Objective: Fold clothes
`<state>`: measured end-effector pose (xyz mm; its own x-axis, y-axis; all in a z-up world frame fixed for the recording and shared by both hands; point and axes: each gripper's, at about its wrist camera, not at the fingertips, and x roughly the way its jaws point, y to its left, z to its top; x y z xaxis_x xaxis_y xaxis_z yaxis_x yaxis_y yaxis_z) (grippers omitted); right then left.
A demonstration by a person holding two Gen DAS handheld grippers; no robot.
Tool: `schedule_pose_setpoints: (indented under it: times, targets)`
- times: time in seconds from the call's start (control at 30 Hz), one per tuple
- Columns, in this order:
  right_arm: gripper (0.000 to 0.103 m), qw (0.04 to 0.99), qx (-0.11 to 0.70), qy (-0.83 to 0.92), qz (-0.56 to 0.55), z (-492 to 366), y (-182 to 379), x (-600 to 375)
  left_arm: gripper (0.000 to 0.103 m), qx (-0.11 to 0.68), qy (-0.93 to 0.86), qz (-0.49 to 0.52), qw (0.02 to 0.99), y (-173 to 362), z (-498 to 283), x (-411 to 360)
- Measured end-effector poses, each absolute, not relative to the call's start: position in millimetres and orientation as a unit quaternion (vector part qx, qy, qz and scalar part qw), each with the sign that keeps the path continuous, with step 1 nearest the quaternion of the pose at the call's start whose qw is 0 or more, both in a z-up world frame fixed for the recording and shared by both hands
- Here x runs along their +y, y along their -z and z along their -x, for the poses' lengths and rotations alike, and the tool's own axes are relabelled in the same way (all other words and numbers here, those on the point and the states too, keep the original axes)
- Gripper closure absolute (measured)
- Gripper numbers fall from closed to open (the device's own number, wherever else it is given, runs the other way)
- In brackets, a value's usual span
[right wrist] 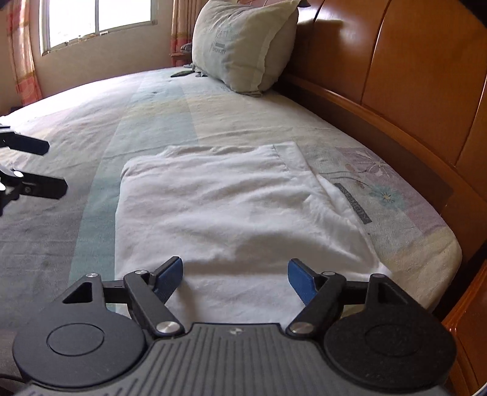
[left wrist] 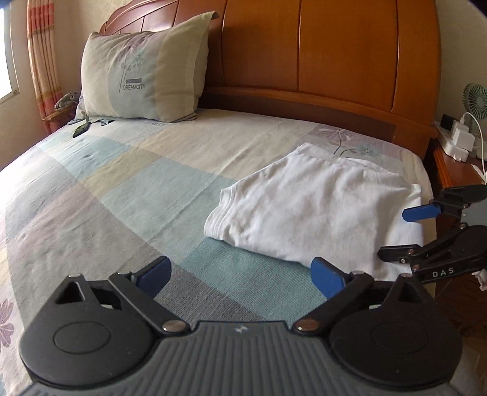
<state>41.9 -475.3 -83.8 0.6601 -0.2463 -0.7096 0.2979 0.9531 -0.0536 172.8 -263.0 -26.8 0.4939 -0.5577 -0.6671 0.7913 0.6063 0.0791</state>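
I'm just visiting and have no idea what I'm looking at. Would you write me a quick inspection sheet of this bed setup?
Surface: bed with a pastel patchwork sheet, lightly creased.
Job's things: white garment, folded into a rough rectangle, lying flat near the headboard.
Clutter: pillow propped against the headboard; a small dark object beside it, too small to identify.
Tongs: left tongs open, over bare sheet, holding nothing; right tongs open above the garment's near edge, not gripping it.
Cables: white cable with chargers on the bedside table.
Surroundings: small fan, curtain, window.
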Motion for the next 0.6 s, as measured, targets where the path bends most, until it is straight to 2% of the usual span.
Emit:
schedule_pose_setpoints:
  times: [0.07,0.27,0.37,0.43,0.53,0.6]
  targets:
    - [0.022,0.906,0.392,0.157,-0.036,-29,91,-467,0.005,0.309,0.391,-0.178,0.848,27,-163,-250]
    - [0.02,0.919,0.357,0.159,-0.055,-17,61,-465,0.005,0.322,0.377,-0.132,0.859,22,-146,-226]
    - [0.009,0.935,0.321,0.143,-0.043,-38,53,-467,0.005,0.325,0.366,-0.123,0.863,17,-138,-216]
    - [0.008,0.935,0.324,0.138,-0.044,-57,63,-473,0.005,0.325,0.358,-0.122,0.867,14,-134,-209]
    - [0.008,0.904,0.396,0.141,-0.077,-76,88,-485,0.005,0.314,0.337,-0.14,0.876,8,-125,-193]
    - [0.008,0.905,0.389,0.143,-0.098,-64,85,-483,0.005,0.309,0.326,-0.141,0.882,5,-122,-183]
